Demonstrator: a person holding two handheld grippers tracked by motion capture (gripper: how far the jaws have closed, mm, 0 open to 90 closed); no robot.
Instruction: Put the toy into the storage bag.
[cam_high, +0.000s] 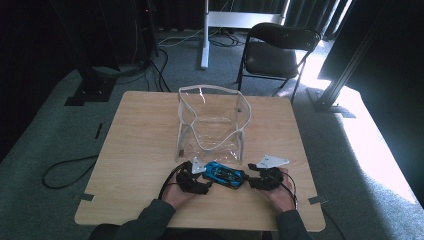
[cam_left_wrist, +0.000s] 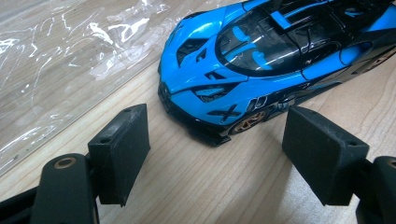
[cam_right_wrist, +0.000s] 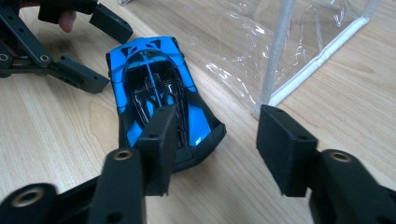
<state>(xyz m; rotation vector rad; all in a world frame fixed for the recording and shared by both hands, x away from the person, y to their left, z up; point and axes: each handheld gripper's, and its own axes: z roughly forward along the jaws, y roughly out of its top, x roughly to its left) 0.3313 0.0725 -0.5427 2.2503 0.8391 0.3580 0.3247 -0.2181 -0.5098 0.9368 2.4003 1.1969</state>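
Note:
A blue and black toy car (cam_high: 224, 174) (cam_left_wrist: 261, 60) (cam_right_wrist: 154, 88) lies on the wooden table (cam_high: 140, 150) near its front edge, between my two grippers. My left gripper (cam_high: 205, 183) (cam_left_wrist: 219, 140) (cam_right_wrist: 105, 49) stands open just off the car's nose, with bare wood between its pads. At the car's tail, my right gripper (cam_high: 252, 181) (cam_right_wrist: 223, 144) is open too; one pad hovers over the rear deck and the other stands clear to the side. Neither presses on the car.
A clear plastic bag with white zip trim (cam_high: 212, 122) (cam_left_wrist: 60, 56) (cam_right_wrist: 289, 42) stands open just behind the car. A black folding chair (cam_high: 277, 50) is beyond the table's far edge. A cable (cam_high: 65, 172) loops on the carpet at the left.

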